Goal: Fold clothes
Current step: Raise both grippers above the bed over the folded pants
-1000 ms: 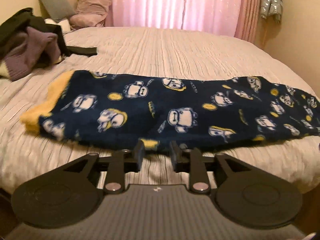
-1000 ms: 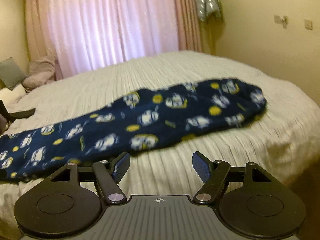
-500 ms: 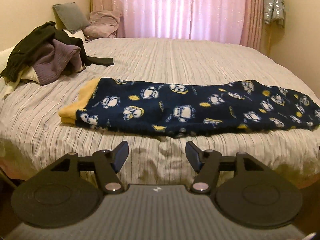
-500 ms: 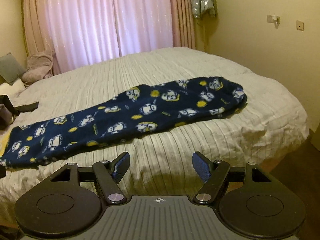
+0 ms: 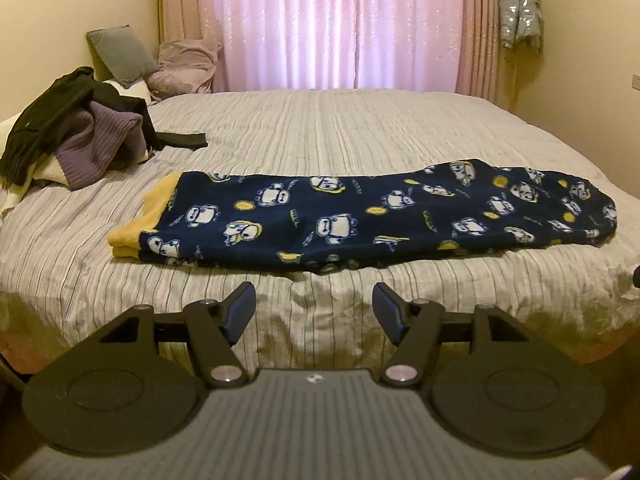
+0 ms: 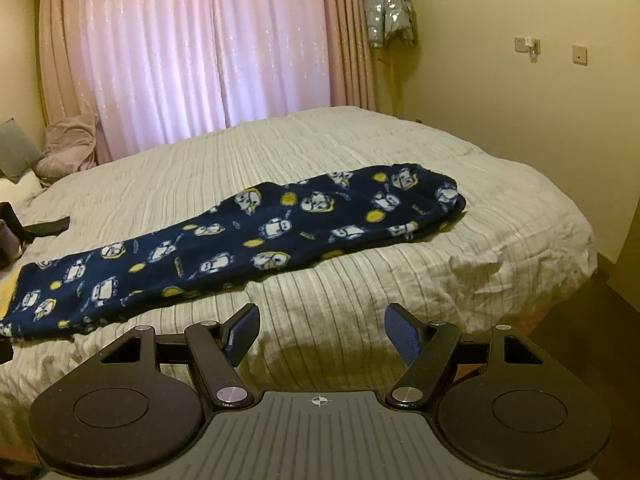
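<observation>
A navy fleece garment (image 5: 360,220) printed with white cartoon figures and yellow dots lies in one long folded strip across the bed (image 5: 320,128), its yellow cuff (image 5: 156,208) at the left end. In the right wrist view the same garment (image 6: 260,240) runs from lower left to its rounded end at the right. My left gripper (image 5: 314,292) hangs open off the bed's near edge, short of the garment, with nothing between its fingers. My right gripper (image 6: 321,312) is open too, empty, and also clear of the cloth.
A heap of dark and purple clothes (image 5: 80,136) sits at the bed's far left, with pillows (image 5: 120,56) behind it. Pink curtains (image 5: 340,24) close off the back. A silver jacket (image 5: 520,12) hangs at the right. Dark floor (image 6: 592,320) shows beyond the bed's right corner.
Both grippers have drawn back and up from the garment, which now looks smaller. The left jaws, nearly shut at the garment's near edge a second ago, now stand wide apart.
</observation>
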`<action>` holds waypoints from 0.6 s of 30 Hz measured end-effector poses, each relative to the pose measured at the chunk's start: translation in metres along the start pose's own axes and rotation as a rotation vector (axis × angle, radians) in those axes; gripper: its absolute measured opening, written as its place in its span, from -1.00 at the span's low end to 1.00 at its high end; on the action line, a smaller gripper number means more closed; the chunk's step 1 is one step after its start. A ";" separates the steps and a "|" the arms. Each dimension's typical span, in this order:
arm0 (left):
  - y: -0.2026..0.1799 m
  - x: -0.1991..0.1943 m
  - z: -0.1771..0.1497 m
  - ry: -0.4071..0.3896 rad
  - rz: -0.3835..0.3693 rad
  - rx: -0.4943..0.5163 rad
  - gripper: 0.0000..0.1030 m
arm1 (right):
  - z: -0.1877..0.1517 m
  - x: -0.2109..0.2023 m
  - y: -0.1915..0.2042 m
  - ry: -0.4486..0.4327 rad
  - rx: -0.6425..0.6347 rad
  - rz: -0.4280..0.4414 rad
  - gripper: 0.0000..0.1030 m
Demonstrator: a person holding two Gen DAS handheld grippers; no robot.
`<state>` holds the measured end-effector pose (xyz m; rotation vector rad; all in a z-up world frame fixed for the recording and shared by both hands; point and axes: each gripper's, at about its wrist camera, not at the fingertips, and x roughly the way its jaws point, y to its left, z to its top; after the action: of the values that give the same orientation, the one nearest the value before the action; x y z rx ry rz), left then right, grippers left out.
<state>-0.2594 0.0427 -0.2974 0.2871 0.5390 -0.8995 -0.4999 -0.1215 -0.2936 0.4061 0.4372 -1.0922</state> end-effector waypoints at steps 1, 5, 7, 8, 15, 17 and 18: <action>-0.001 -0.001 0.000 -0.001 -0.002 0.002 0.19 | 0.000 -0.001 -0.001 0.000 -0.001 0.001 0.41; -0.003 -0.007 -0.002 -0.006 -0.008 0.010 0.19 | -0.002 -0.007 -0.003 -0.004 0.001 0.002 0.41; -0.004 -0.010 -0.003 -0.009 -0.008 0.014 0.19 | -0.003 -0.010 -0.005 -0.009 0.006 0.002 0.41; -0.004 -0.011 -0.002 -0.011 -0.009 0.015 0.19 | -0.003 -0.011 -0.005 -0.012 0.009 0.001 0.41; -0.005 -0.011 0.003 -0.016 -0.009 0.016 0.20 | 0.000 -0.014 -0.010 -0.023 0.021 -0.001 0.41; -0.006 -0.008 0.004 -0.011 -0.007 0.017 0.20 | 0.000 -0.011 -0.011 -0.018 0.023 -0.002 0.41; -0.006 -0.005 0.004 -0.005 -0.005 0.016 0.20 | 0.000 -0.008 -0.011 -0.013 0.022 -0.001 0.41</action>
<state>-0.2655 0.0407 -0.2910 0.2981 0.5279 -0.9096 -0.5127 -0.1197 -0.2900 0.4183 0.4142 -1.1012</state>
